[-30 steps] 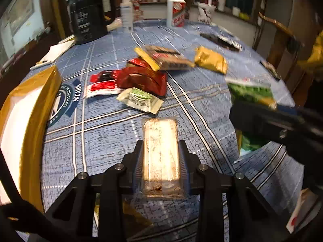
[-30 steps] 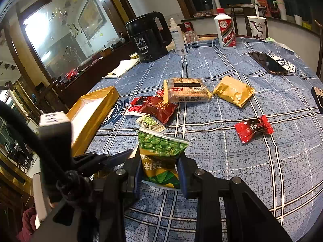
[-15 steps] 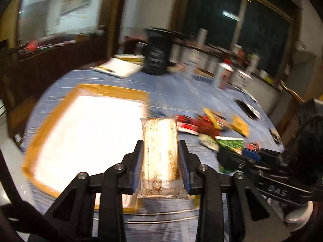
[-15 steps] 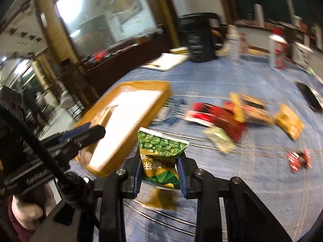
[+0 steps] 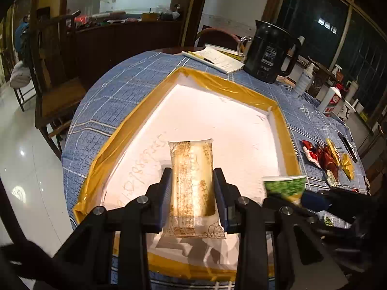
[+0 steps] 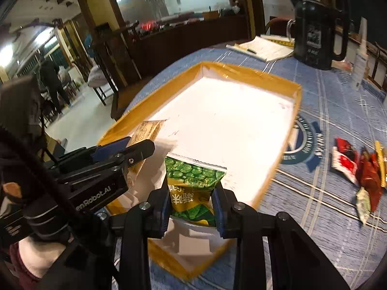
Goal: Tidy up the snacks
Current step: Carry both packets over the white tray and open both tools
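**Two snack packets held over the tray**

The left gripper (image 5: pixel 192 181) has its jaws pinching a clear-wrapped pale wafer packet (image 5: pixel 192 183) by its long sides, held above the white floor of the yellow-rimmed tray (image 5: pixel 232 89). The right gripper (image 6: pixel 192 200) has its jaws pinching a green pea snack bag (image 6: pixel 193 183) over the tray's near end, just beside the left gripper; in the left wrist view the bag's top is blurred. Whether either packet touches the tray floor cannot be told. The tray sits on the blue checked worktop (image 5: pixel 113 91). To its right lie the loose snacks: red packets (image 6: pixel 348 162) and a yellow packet (image 5: pixel 347 165). Beyond the tray stand a black kettle (image 5: pixel 268 53) and an open notebook (image 5: pixel 215 58).
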Tool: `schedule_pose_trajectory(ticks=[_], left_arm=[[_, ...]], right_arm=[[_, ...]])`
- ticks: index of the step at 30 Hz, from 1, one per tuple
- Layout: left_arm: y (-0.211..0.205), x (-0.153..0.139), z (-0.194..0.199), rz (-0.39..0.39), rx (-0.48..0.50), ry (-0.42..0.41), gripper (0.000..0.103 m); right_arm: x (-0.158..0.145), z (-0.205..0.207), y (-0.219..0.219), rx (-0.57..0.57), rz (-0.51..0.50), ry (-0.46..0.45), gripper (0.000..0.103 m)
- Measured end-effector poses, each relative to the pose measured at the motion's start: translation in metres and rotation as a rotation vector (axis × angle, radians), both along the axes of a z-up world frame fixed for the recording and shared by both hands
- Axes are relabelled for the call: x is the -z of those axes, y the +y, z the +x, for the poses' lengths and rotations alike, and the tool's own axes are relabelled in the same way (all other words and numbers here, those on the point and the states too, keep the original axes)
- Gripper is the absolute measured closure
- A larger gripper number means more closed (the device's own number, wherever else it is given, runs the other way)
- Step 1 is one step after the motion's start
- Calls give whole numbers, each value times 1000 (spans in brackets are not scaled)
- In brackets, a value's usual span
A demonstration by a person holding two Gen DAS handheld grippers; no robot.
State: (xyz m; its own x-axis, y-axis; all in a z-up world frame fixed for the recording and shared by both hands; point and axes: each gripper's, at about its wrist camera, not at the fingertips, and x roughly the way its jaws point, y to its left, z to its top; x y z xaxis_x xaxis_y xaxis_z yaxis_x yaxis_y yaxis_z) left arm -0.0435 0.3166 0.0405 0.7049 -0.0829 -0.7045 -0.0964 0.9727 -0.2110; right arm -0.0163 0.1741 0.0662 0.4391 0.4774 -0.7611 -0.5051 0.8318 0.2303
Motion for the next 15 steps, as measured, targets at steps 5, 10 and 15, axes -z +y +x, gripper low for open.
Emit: schedule_pose_trajectory(ticks=[5, 10, 15], left_arm=[[12, 5, 4, -32, -6, 6, 67], [17, 1, 0, -85, -10, 0, 62], [13, -12, -12, -85, -36, -19, 39]], right_arm=[[15, 4, 14, -11, -33, 16, 73], [18, 8, 19, -4, -6, 34, 63], [3, -2, 9, 6, 23, -6, 59]])
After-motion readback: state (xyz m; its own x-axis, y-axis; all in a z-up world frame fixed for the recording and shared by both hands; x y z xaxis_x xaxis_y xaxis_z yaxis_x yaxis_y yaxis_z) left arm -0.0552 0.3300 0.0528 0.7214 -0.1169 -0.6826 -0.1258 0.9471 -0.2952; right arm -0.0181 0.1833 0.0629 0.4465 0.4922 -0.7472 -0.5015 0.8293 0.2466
